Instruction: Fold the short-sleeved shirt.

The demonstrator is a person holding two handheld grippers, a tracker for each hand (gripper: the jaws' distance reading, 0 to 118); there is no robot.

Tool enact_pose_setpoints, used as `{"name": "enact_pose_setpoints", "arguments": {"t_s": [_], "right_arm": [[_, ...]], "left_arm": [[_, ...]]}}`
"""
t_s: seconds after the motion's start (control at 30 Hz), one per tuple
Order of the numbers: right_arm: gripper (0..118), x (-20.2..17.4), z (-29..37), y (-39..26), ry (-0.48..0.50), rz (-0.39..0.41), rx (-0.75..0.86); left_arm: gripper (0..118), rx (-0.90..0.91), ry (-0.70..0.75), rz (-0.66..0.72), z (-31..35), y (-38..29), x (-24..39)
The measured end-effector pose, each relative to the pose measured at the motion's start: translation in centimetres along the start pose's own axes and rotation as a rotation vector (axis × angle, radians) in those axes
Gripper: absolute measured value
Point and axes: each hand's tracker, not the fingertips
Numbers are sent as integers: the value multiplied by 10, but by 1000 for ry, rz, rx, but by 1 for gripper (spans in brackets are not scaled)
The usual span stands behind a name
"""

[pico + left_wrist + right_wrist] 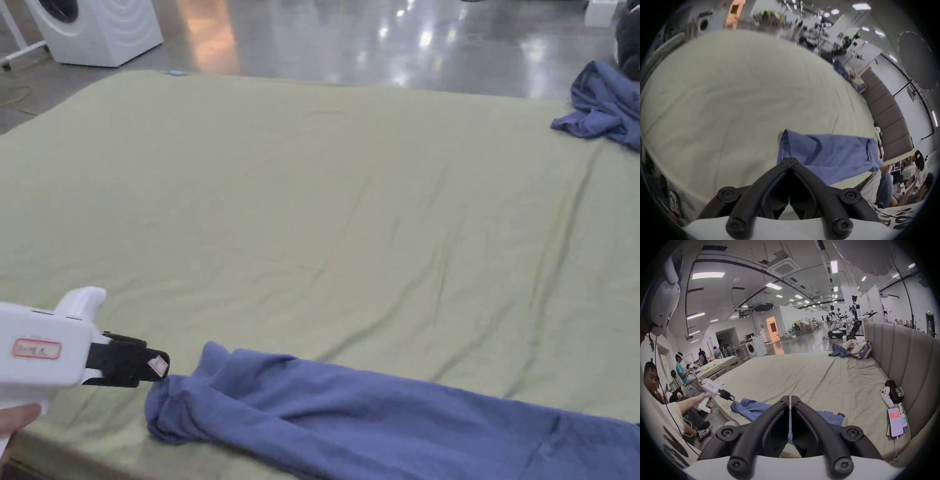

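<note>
A blue short-sleeved shirt (375,419) lies bunched in a long strip along the near edge of the green-sheeted bed (312,187). In the head view my left gripper (161,365) hovers just left of the shirt's rumpled left end, with its black jaws closed and nothing seen between them. The left gripper view has the same closed jaws (790,163) in front of the shirt (826,154). My right gripper (790,397) is held above the bed's near edge, jaws together and empty, over the shirt (752,408). Farther left in that view a hand holds the left gripper (730,397).
Another blue garment (603,106) sits heaped at the bed's far right corner. A padded headboard (907,361) runs along the right side, with a phone (894,421), a white controller (886,395) and a black box beside it. A washing machine (100,28) stands beyond the bed.
</note>
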Motion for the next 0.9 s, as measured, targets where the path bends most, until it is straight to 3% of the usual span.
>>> {"name": "enact_pose_setpoints", "arguments": {"t_s": [0.03,0.07,0.1,0.13,0.23,0.4,0.43,0.47,0.5,0.53,0.57,0.63,0.7,0.73,0.8,0.9], "right_arm": [[4,0,-4,-1,17,-5,-8],[4,0,-8,-2,23,-11,-17],[4,-1,-12,-3,18,-21,-34],[4,-1,-15,-4,21,-24,-55],[4,1,-22,-10,0,-14,-94],[4,5,-32,-16,7,-25,-137],[4,5,-31,-16,7,-19,-137],[4,5,-31,-16,8,-18,-139],[4,6,-30,-16,13,-21,-140],[4,8,-29,-17,17,-28,-137],[4,10,-29,-16,25,-37,-137],[4,11,-30,-17,22,-41,-131],[4,14,-28,-16,29,-46,-121],[4,15,-26,-16,31,-50,-114],[4,17,-22,-15,36,-52,-101],[4,22,-16,-13,40,-54,-72]], "left_arm": [[70,-59,-26,17,-17,9,-9],[70,-111,-65,55,-34,12,-10],[81,-108,-51,67,-44,13,-11],[89,-141,-133,60,-56,14,-12],[89,-82,-221,19,-62,9,17],[88,-136,-205,-14,-79,16,13],[84,-126,-214,37,-77,14,11],[70,-128,-243,68,-79,13,0],[17,-131,-220,40,-76,14,2],[10,-127,-194,-8,-72,15,5],[10,-45,-110,-58,-61,11,16],[10,-111,-215,32,-58,-10,51],[10,-75,-180,12,-41,-12,58],[10,-20,-125,-4,-34,-5,45],[10,-1,-112,104,-15,-6,27],[10,45,-75,97,16,-5,23]]}}
